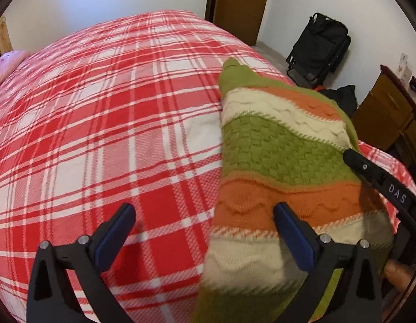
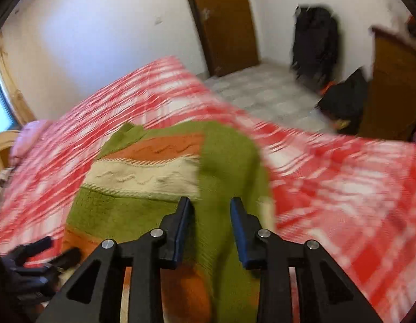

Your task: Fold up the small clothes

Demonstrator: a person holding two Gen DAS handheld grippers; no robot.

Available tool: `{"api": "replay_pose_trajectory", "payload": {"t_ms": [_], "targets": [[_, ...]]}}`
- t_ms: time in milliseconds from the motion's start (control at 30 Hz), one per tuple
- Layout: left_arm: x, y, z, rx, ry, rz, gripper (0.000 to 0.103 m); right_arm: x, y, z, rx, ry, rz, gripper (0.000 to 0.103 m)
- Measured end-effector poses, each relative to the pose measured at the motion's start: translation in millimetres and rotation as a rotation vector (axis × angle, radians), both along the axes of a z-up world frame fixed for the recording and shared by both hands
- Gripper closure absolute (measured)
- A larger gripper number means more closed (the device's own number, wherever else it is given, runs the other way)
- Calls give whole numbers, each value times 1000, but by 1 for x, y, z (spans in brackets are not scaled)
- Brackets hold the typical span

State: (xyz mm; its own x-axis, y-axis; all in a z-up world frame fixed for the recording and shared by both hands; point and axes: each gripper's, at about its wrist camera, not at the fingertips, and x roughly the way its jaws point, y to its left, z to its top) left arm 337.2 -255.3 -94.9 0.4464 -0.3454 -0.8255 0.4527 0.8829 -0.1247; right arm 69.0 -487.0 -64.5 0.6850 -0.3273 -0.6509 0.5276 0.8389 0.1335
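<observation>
The knitted sweater [image 1: 278,161], striped green, orange and cream, lay on the red plaid bed cover [image 1: 100,123] near the bed's right edge. The left tool [image 1: 204,215] stood wide, one finger over the cover, the other over the sweater's orange band. The right tool [image 2: 211,210] stood partly parted above a green sleeve, gripping nothing.

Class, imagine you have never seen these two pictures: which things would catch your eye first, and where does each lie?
First the striped knitted sweater in green, orange and cream, lying on the right part of the bed. Under it spreads the red and white checked bedspread, filling most of the left wrist view. Both grippers, left and right, are open over the sweater.
</observation>
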Motion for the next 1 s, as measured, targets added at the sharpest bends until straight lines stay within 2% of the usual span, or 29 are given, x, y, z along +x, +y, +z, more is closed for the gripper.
{"api": "replay_pose_trajectory", "payload": {"t_ms": [100, 167, 233, 267, 333, 433, 533, 600, 667, 733, 767, 867, 933, 1000], "targets": [[-10, 30, 6, -24, -45, 7, 0, -18, 27, 22, -71, -57, 41, 72], [-15, 45, 2, -5, -65, 53, 0, -12, 45, 30, -41, -86, 140, 72], [-17, 55, -5, -1, -42, 77, 0, 2, 59, 31, 19, -93, 239, 72], [-18, 59, -11, -9, -17, 84, 0, 17, 68, 27, 67, -86, 300, 72], [-19, 61, -21, -1, 12, 95, 0, 44, 79, 13, 103, -32, 361, 72], [-22, 56, -28, 45, 4, 105, 0, 93, 88, -27, 208, 63, 406, 72], [-21, 58, -28, 70, -11, 110, 0, 104, 95, -35, 106, -3, 425, 73], [-22, 63, -29, 80, -17, 107, 0, 103, 99, -38, 61, -33, 425, 73], [-24, 69, -28, 80, -19, 107, 0, 98, 95, -35, 77, -39, 419, 73], [-27, 74, -28, 78, -31, 102, 0, 85, 93, -23, 86, -41, 360, 73], [-29, 74, -27, 78, -39, 98, 0, 67, 95, -11, 59, -54, 305, 73], [-40, 74, -18, 67, -81, 72, 0, 15, 106, 11, 2, -113, 272, 72], [-48, 73, -11, 61, -123, 60, 0, -10, 109, 13, -47, -67, 210, 72], [-55, 69, -6, 52, -150, 43, 0, -25, 101, -3, -57, 53, 119, 72]]}}
